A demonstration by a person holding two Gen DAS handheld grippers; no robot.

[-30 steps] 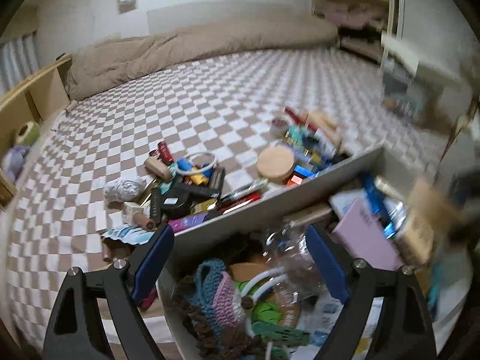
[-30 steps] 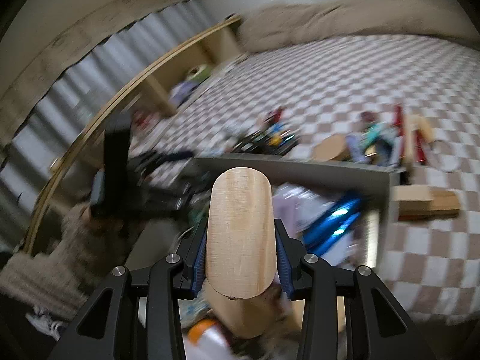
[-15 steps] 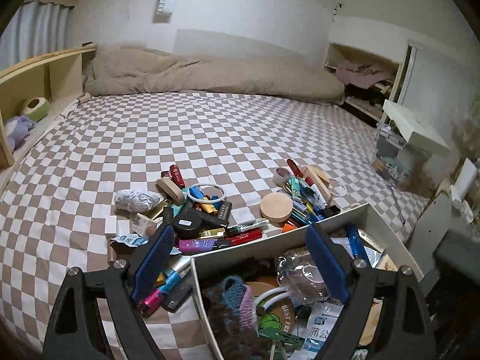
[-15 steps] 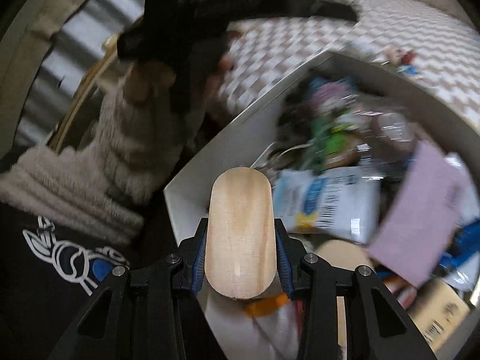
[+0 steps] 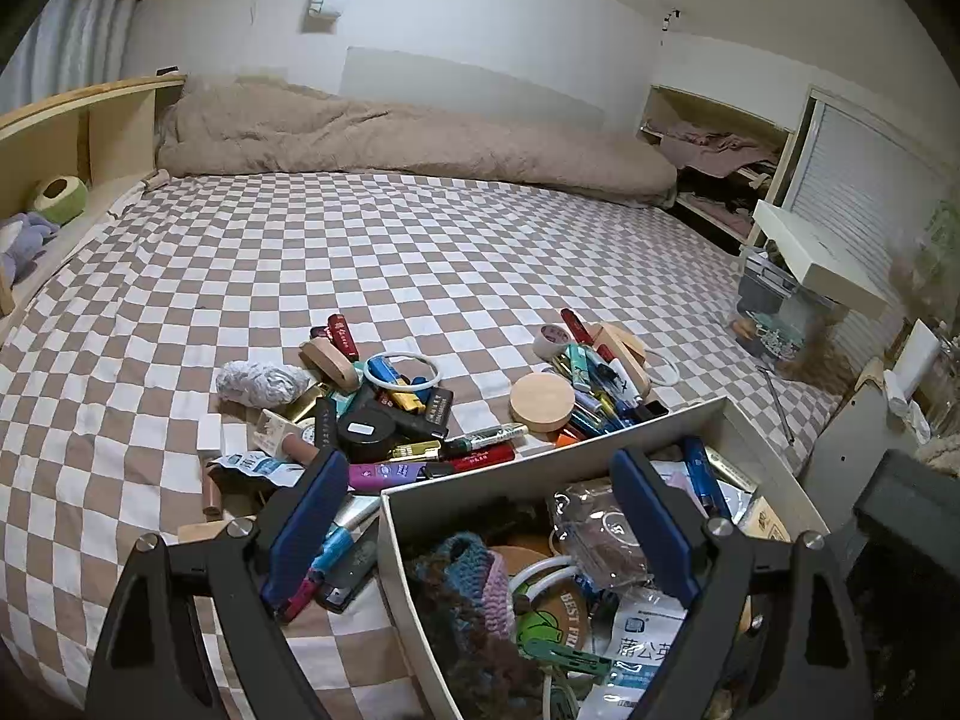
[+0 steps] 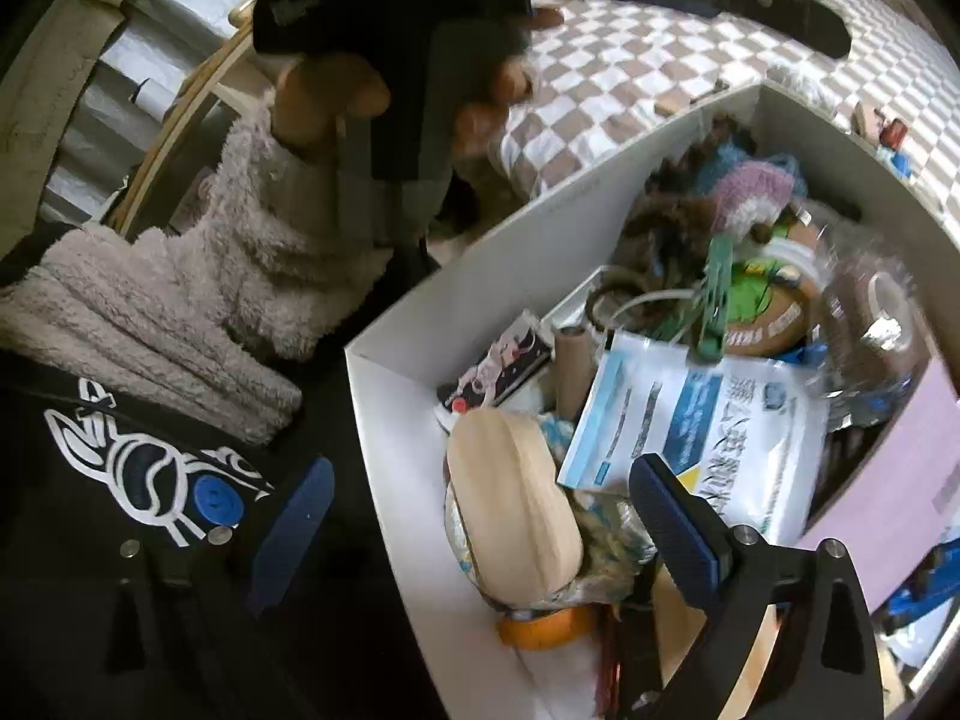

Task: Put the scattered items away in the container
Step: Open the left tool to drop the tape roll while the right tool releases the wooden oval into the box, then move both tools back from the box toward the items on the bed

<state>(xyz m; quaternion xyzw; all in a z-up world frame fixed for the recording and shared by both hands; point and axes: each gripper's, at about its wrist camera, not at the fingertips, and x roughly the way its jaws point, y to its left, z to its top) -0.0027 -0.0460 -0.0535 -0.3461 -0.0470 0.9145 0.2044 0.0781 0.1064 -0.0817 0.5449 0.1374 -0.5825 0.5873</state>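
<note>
A white box (image 5: 540, 465) sits at the bed's near edge, full of mixed items. In the right wrist view my right gripper (image 6: 480, 516) is open over the box's (image 6: 396, 420) near corner, and a rounded wooden block (image 6: 516, 510) lies loose inside between the fingers. My left gripper (image 5: 480, 516) is open and empty, straddling the box's far-left corner. Two heaps of scattered items lie on the checked bedspread beyond the box: a left heap (image 5: 372, 414) of pens, tubes and a white ring, and a right heap (image 5: 588, 372) with a round wooden lid (image 5: 542, 401).
A beige duvet (image 5: 390, 144) lies along the far side of the bed. A wooden shelf (image 5: 78, 144) runs along the left. Shelves and a plastic bin (image 5: 774, 300) stand at the right. The person's hand and fleece sleeve (image 6: 240, 264) show in the right wrist view.
My right gripper has opened and let go of the wooden block, which now lies in the box. The left gripper has settled over the box's corner, still open.
</note>
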